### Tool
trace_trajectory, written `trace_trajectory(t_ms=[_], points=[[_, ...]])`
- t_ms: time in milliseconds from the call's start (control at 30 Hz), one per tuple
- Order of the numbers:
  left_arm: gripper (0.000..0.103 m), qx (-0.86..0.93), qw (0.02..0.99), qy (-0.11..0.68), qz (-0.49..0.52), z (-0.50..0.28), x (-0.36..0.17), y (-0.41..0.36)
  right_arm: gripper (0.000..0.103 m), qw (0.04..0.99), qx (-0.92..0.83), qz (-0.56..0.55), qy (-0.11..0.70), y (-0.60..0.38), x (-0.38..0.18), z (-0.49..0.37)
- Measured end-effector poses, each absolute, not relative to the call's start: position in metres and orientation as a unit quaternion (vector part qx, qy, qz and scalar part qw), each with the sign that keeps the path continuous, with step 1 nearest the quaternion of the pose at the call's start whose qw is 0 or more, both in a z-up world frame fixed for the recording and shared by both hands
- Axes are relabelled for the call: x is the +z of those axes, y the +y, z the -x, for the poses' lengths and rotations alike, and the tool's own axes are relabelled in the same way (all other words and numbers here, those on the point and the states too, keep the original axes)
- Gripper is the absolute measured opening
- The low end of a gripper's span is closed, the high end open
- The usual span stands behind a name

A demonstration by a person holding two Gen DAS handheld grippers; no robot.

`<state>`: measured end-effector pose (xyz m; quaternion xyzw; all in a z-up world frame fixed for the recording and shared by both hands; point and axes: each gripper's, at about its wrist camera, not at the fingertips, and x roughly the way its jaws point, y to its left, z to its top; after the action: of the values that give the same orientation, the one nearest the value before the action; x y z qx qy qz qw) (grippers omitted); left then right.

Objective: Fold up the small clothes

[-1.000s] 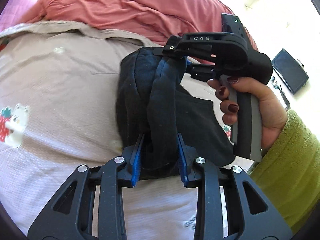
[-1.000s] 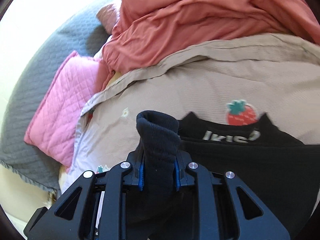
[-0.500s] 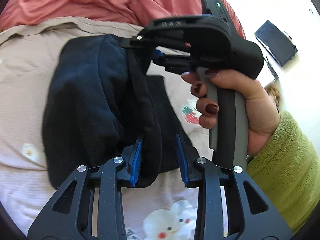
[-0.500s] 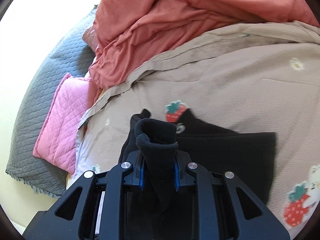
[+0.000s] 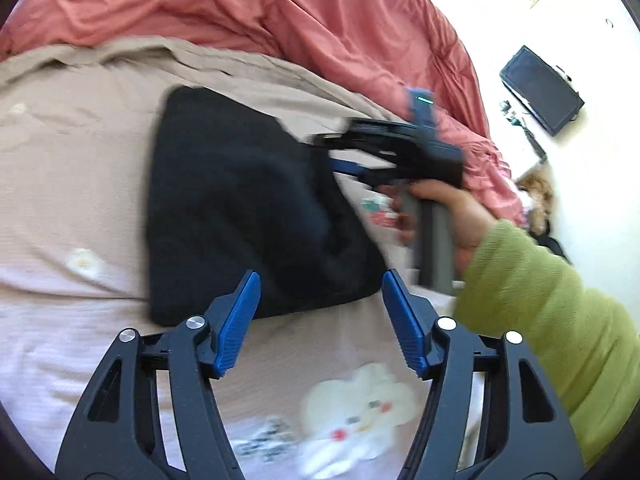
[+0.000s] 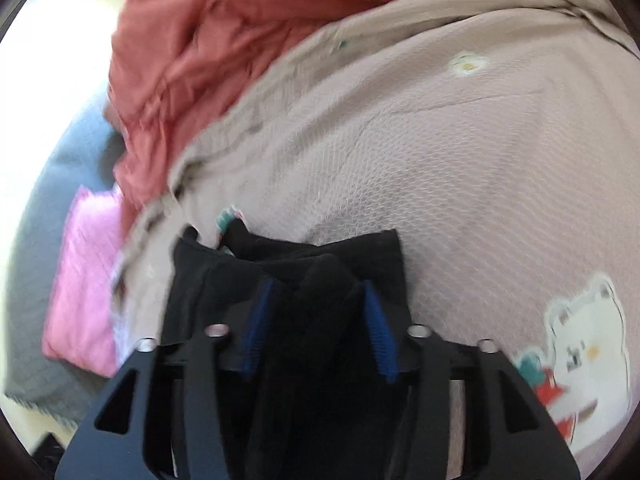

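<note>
A small black garment (image 5: 240, 200) lies folded on the beige bedspread (image 5: 72, 168). My left gripper (image 5: 322, 276) hovers at the garment's near edge; its jaws are opening wide and nothing is between the blue pads (image 5: 240, 312). In the left wrist view the right gripper (image 5: 340, 164), held by a hand in a green sleeve (image 5: 532, 312), sits at the garment's right edge. In the right wrist view the right gripper (image 6: 318, 284) has its jaws opening. A raised fold of the black garment (image 6: 320, 304) stands loose between its pads (image 6: 378, 332).
A salmon blanket (image 5: 320, 20) is bunched along the far side of the bed. A pink pillow (image 6: 84, 280) and a grey quilt (image 6: 36, 264) lie to the left. A dark flat device (image 5: 540, 88) rests on the floor. The bedspread has bear prints (image 6: 588, 352).
Both grippers went from shut on the black garment to open. The garment dropped flat onto the bed. The left gripper drew back to its near edge and the right one sank lower.
</note>
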<state>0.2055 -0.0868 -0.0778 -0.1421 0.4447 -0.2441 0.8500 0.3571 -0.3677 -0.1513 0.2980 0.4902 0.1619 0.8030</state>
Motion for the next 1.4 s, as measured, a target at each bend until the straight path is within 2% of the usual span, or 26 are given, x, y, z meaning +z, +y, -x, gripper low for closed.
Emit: trace_trajectory(t_ms=[100, 167, 200, 333, 500, 533, 567, 600, 633, 667, 833, 967, 1133, 1200, 1233, 1400], points=[[0.062, -0.211, 0.864, 0.439, 0.128, -0.194, -0.078, -0.069, 0.063, 0.808, 0.178, -0.302, 0.474, -0.371, -0.139, -0.334], [0.063, -0.193, 0.87, 0.437, 0.119, -0.197, -0.081, -0.063, 0.079, 0.8, 0.199, -0.306, 0.476, -0.363, -0.134, -0.319], [0.065, -0.192, 0.871, 0.436, 0.118, -0.195, -0.082, -0.06, 0.081, 0.794, 0.208, -0.306, 0.482, -0.358, -0.133, -0.312], [0.066, -0.194, 0.866, 0.444, 0.124, -0.192, -0.092, -0.059, 0.086, 0.787, 0.204, -0.302, 0.497, -0.348, -0.137, -0.311], [0.069, -0.197, 0.863, 0.45, 0.115, -0.184, -0.098, -0.061, 0.085, 0.767, 0.195, -0.323, 0.519, -0.332, -0.153, -0.333], [0.069, -0.198, 0.864, 0.449, 0.114, -0.181, -0.098, -0.06, 0.074, 0.765, 0.196, -0.324, 0.522, -0.328, -0.155, -0.334], [0.069, -0.198, 0.864, 0.448, 0.114, -0.181, -0.098, -0.06, 0.059, 0.763, 0.197, -0.325, 0.523, -0.323, -0.155, -0.336], [0.069, -0.198, 0.865, 0.447, 0.114, -0.181, -0.097, -0.06, 0.053, 0.766, 0.197, -0.32, 0.521, -0.318, -0.153, -0.337], [0.069, -0.2, 0.865, 0.446, 0.115, -0.181, -0.097, -0.06, 0.038, 0.77, 0.201, -0.315, 0.518, -0.313, -0.15, -0.337], [0.069, -0.201, 0.866, 0.444, 0.115, -0.181, -0.096, -0.06, 0.018, 0.777, 0.209, -0.303, 0.511, -0.308, -0.145, -0.336], [0.069, -0.196, 0.867, 0.444, 0.114, -0.179, -0.097, -0.06, 0.014, 0.8, 0.244, -0.283, 0.47, -0.314, -0.11, -0.327], [0.069, -0.194, 0.867, 0.444, 0.115, -0.179, -0.098, -0.061, 0.014, 0.81, 0.224, -0.237, 0.487, -0.327, -0.103, -0.325], [0.069, -0.191, 0.864, 0.455, 0.102, -0.179, -0.103, -0.067, 0.017, 0.816, 0.166, -0.166, 0.527, -0.33, -0.139, -0.332], [0.069, -0.188, 0.863, 0.459, 0.099, -0.178, -0.105, -0.067, 0.033, 0.829, 0.148, -0.153, 0.517, -0.332, -0.146, -0.328], [0.069, -0.186, 0.863, 0.46, 0.098, -0.178, -0.106, -0.066, 0.047, 0.836, 0.135, -0.135, 0.514, -0.331, -0.147, -0.325], [0.069, -0.173, 0.867, 0.457, 0.096, -0.183, -0.101, -0.057, 0.054, 0.869, 0.132, -0.124, 0.46, -0.342, -0.112, -0.283]])
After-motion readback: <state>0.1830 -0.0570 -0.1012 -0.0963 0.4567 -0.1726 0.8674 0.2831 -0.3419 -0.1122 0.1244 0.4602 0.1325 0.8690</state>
